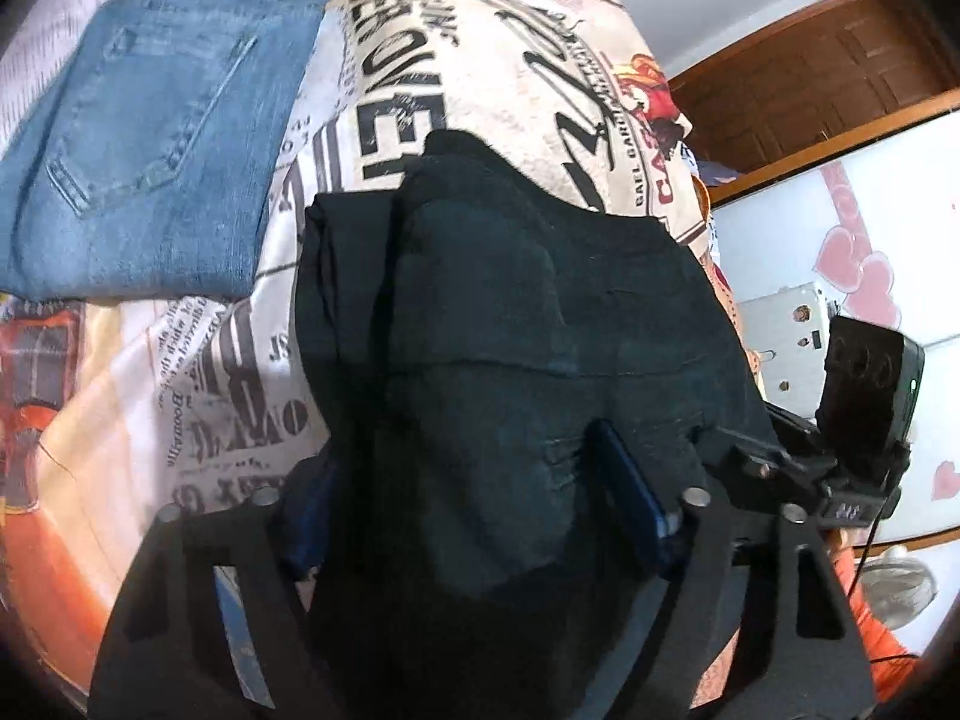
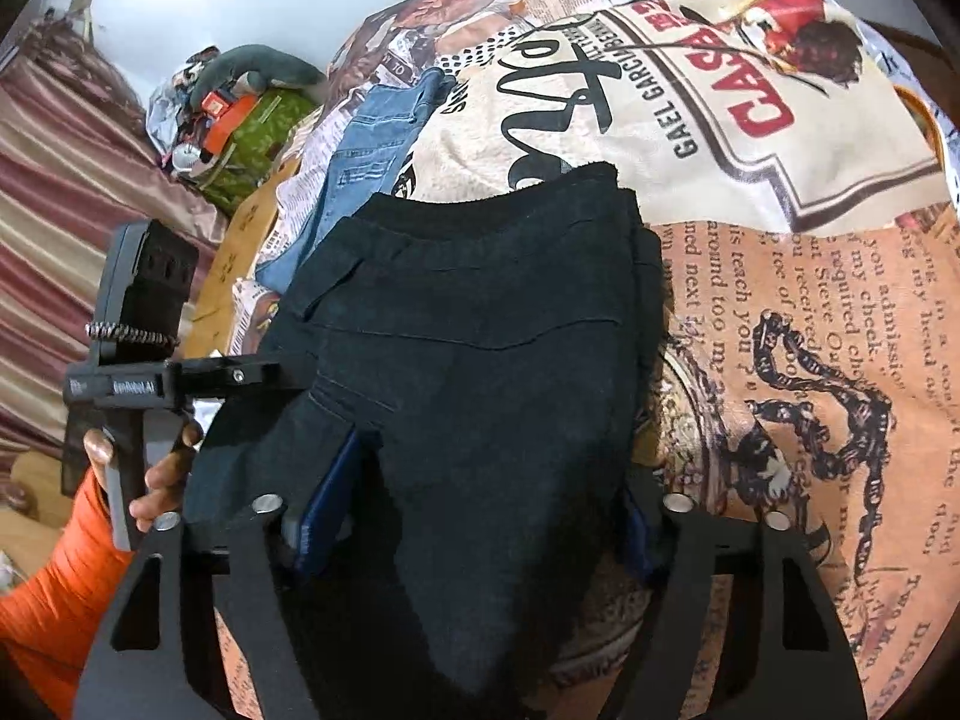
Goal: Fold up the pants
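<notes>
Nearest you, your left gripper (image 1: 462, 516) has a thick bunch of the black pants (image 1: 510, 312) between its blue pads (image 1: 630, 492); the pad you can see presses into the cloth, so the tongs are clamped on the pants. Your right gripper (image 2: 474, 516) grips the same black pants (image 2: 480, 324) at the other side, its left blue pad (image 2: 327, 498) dug into the fabric. The folded pants lie just ahead of both grippers on the printed bedspread (image 1: 198, 396). In the right view your left hand (image 2: 153, 480) holds its tool, with an orange sleeve (image 2: 60, 588) below. Beyond the black bundle, folded blue jeans (image 1: 144, 138) lie on the bedspread. Farthest off, a heap of odds and ends (image 2: 234, 120) sits beside a striped curtain (image 2: 54, 252).
</notes>
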